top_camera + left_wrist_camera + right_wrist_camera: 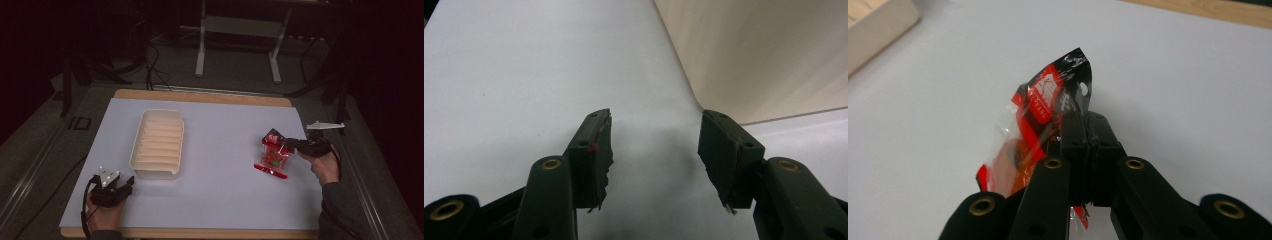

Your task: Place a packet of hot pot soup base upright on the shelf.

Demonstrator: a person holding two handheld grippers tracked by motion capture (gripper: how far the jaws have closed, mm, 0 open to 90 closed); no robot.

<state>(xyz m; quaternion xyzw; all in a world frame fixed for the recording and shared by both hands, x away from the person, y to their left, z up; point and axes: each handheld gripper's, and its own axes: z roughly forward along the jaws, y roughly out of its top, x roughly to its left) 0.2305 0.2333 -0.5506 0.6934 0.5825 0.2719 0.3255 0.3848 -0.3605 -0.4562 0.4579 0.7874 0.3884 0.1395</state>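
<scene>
On the right side of the desk [215, 210], your snack packet [272, 155] is pinched at its top edge by your right gripper [291, 145]. From the right gripper view the jaws are closed tight together on the packet's black-and-red header, with the clear pouch and its orange-red contents hanging to the left of them. From the high view the packet's lower end looks to be touching the desk, though at that size you cannot be sure whether it has lifted clear.

So the grasp is made; the carry is what remains. By my reading, the packet is bound for the cream tray [136, 155], which sits well apart from it on the left half of the desk and appears to hold nothing between its ribs.

Your left gripper [126, 186] rests near the front-left corner, just beside the tray's near end. Its jaws stand apart with nothing between them, the tray's wall rising beyond the right-hand jaw. It has no part in the work yet.
</scene>
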